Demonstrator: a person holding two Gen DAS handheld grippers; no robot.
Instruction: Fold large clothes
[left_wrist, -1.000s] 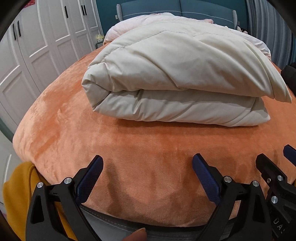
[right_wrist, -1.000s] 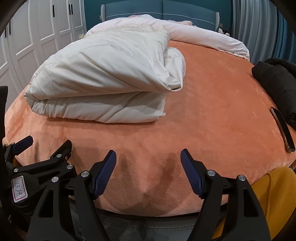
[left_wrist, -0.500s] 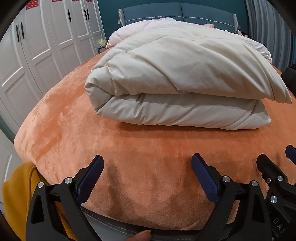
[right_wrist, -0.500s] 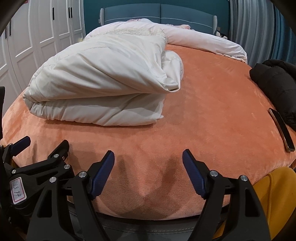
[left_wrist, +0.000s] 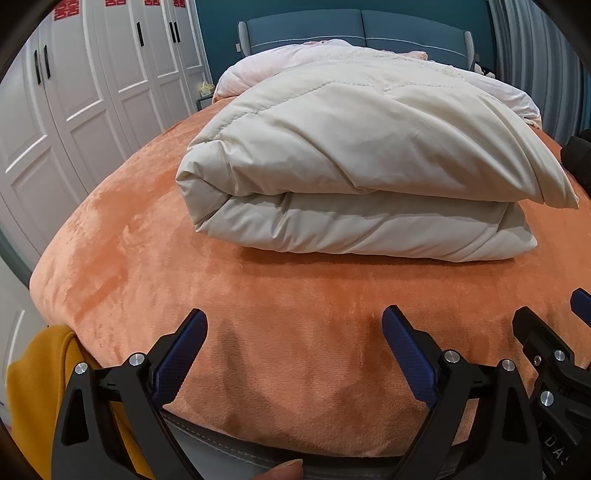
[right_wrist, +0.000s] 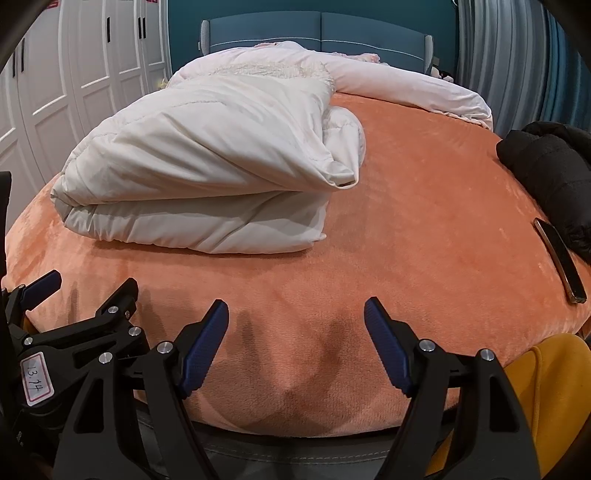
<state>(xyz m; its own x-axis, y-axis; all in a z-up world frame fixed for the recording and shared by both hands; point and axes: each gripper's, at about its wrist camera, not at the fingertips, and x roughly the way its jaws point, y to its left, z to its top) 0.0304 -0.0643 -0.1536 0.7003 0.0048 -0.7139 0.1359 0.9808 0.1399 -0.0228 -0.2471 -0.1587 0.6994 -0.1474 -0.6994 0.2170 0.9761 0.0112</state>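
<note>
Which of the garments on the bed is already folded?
The cream padded coat, doubled into a neat two-layer bundle on the orange bedspread. The black jacket lies crumpled at the right edge.

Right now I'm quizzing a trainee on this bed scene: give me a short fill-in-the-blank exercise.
1. The folded cream coat lies on a bedspread coloured ____.
2. The jaws of the left gripper and the right gripper both stand ____.
3. The phone lies beside a jacket coloured ____.

Missing words: orange; open; black
</note>
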